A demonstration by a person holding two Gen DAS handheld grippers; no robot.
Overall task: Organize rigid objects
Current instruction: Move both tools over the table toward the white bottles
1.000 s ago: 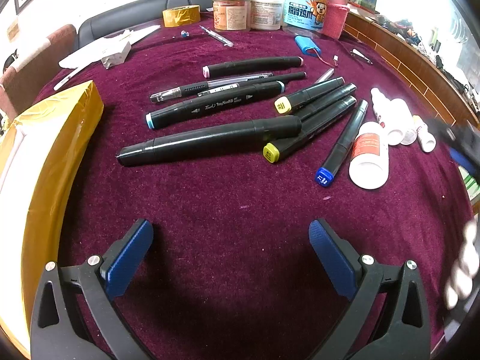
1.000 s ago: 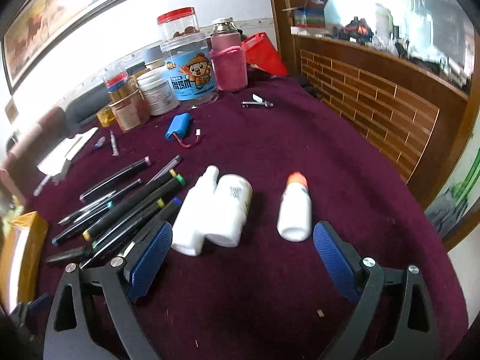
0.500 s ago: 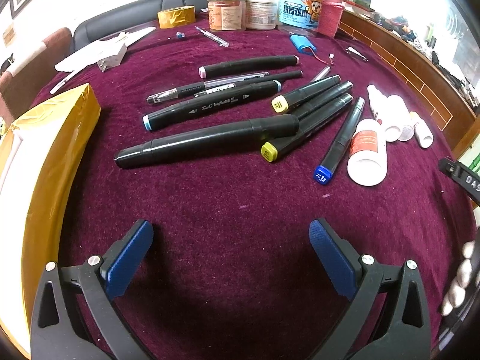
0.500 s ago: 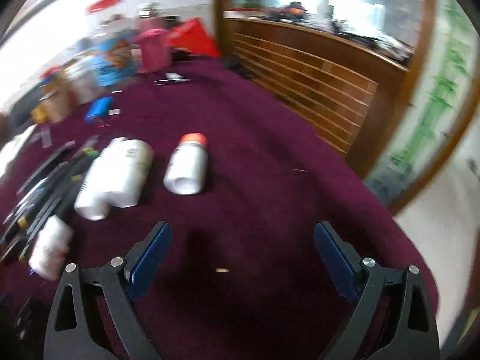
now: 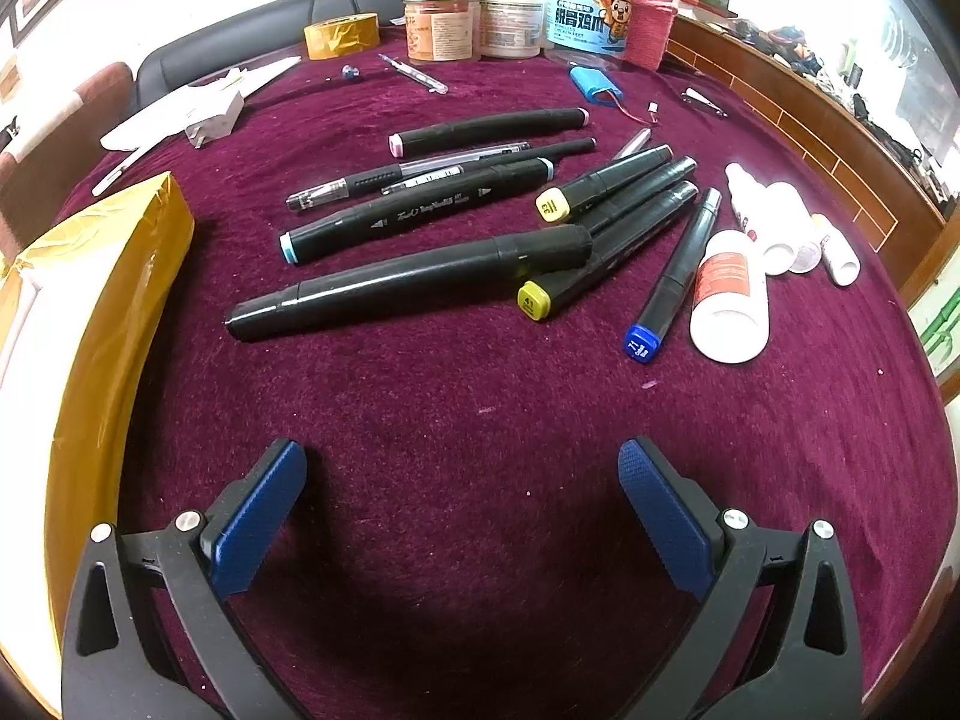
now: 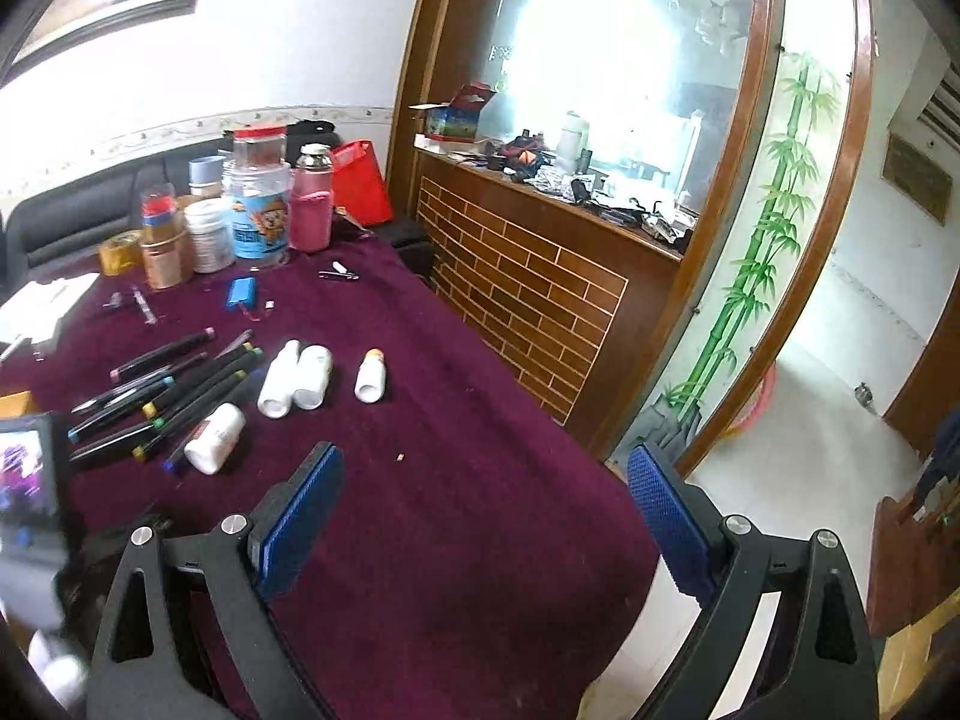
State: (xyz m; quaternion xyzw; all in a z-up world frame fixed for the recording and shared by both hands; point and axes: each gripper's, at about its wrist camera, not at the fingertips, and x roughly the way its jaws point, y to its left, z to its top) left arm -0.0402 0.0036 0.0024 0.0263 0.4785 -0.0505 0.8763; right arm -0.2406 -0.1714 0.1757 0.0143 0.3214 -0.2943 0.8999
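Several black markers (image 5: 414, 276) and pens lie in a loose fan on the purple cloth, some with yellow or blue end caps. To their right lie white bottles, the nearest with an orange label (image 5: 729, 294). My left gripper (image 5: 462, 504) hovers open over bare cloth in front of the markers, holding nothing. My right gripper (image 6: 486, 516) is open and empty, raised above the table's right edge. From there the markers (image 6: 162, 396) and the white bottles (image 6: 297, 375) are far off to the left.
A gold-wrapped box (image 5: 90, 312) lies at the left. Jars and tubs (image 5: 510, 18), a tape roll (image 5: 342, 36) and a blue battery pack (image 5: 594, 84) sit at the back. A brick-patterned wooden counter (image 6: 540, 300) borders the table on the right.
My right gripper has pulled back and risen, swinging right, so the bottles now look small and far. The left gripper has hardly moved.
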